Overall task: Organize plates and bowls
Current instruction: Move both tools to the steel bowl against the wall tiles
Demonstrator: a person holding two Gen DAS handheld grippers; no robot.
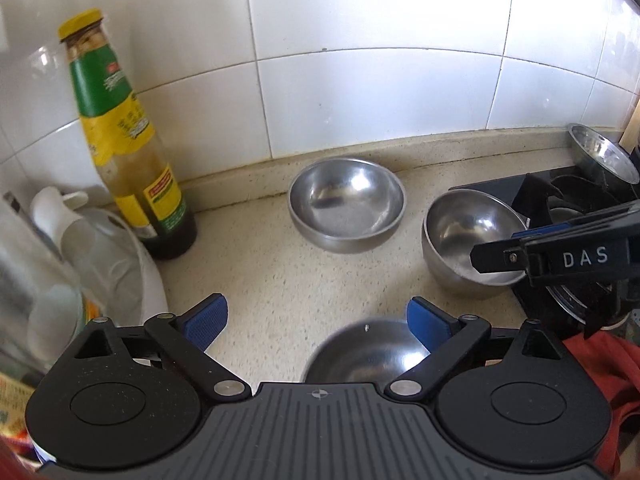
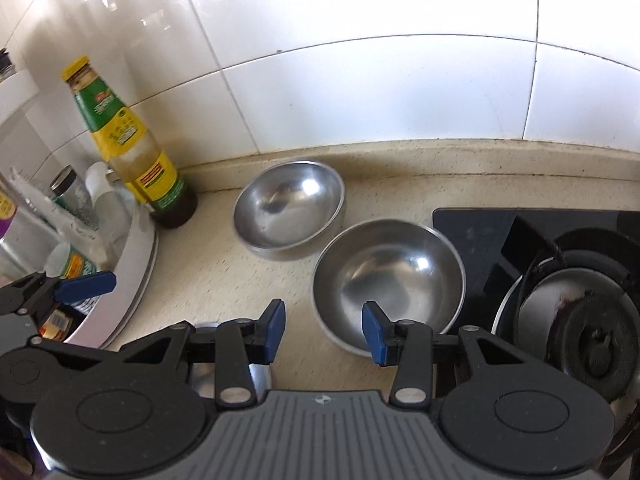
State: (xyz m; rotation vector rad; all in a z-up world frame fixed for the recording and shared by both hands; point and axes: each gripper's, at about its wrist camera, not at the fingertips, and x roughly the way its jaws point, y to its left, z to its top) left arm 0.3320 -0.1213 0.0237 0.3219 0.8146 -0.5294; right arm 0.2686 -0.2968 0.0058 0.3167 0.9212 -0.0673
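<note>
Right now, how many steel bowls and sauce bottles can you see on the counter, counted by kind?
Steel bowls on the counter: 3: back bowl, bowl by the stove, near bowl under the left gripper.
Steel cup on the stove: 1.
Sauce bottle: 1.
Total: 5.

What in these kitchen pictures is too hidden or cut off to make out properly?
- Nearest steel bowl, left wrist view: its front is hidden by the left gripper.
- Small steel cup, same view: cut off near the right edge.
- Sauce bottle label, right wrist view: print too small to read.
</note>
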